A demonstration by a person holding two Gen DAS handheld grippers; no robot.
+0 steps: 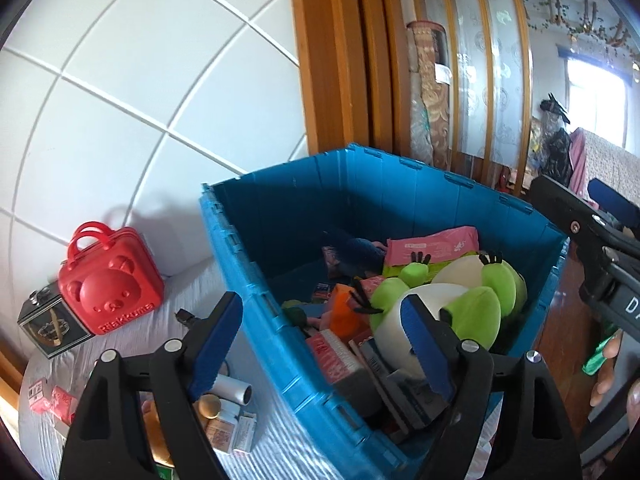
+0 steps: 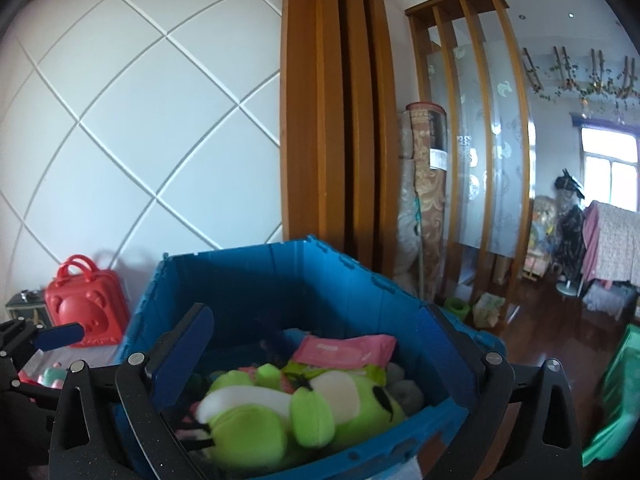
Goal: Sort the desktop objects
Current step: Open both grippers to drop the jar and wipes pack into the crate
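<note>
Hovering with both grippers spread apart over a full blue plastic crate (image 1: pixel 256 264).

The left gripper (image 1: pixel 320 344) is straddling the ribbed crate wall, empty: one blue pad outside above the white striped cloth (image 1: pixel 280 432), the other inside, just beside the soft green frog plush (image 1: pixel 452 300). The right gripper (image 2: pixel 316 348) is also holding nothing, its fingers wide over the same plush (image 2: pixel 304 408) and a pink wipes pack (image 2: pixel 344 350). A glossy red bear-face case (image 1: pixel 110 284) is standing near the tiled wall, well apart from the crate; small bottles and boxes (image 1: pixel 228 412) are lying beside the crate's outer wall.
</note>
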